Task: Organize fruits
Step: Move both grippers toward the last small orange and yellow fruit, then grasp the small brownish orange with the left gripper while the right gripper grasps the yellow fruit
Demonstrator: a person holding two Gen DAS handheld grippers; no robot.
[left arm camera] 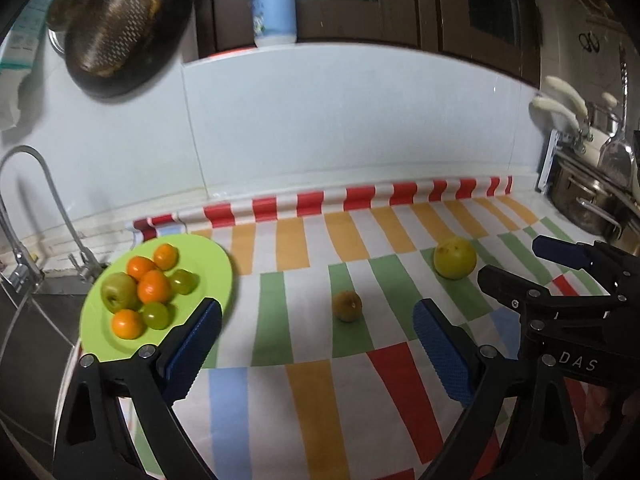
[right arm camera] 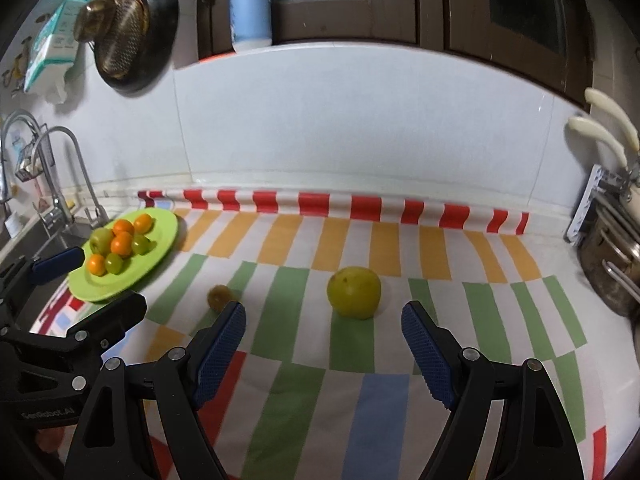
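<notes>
Now striped tablecloth (left arm camera: pixel 304 392) across the frame; green plate (left arm camera: pixel 208 264) with small fruits at left; yellow-green apple (right arm camera: pixel 354 292) centre, brown small fruit (left arm camera: pixel 347 306) apart. Left gripper (left arm camera: pixel 318 344) and right gripper (right arm camera: pixel 324 354) both wide, holding nothing.

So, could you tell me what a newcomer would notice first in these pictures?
The lime-green plate at the left by the sink, piled with orange and green fruit. Two loose fruits lie on the striped cloth: a big yellow-green one and a small brownish one. Both claws, left and right, stand open, empty.
</notes>
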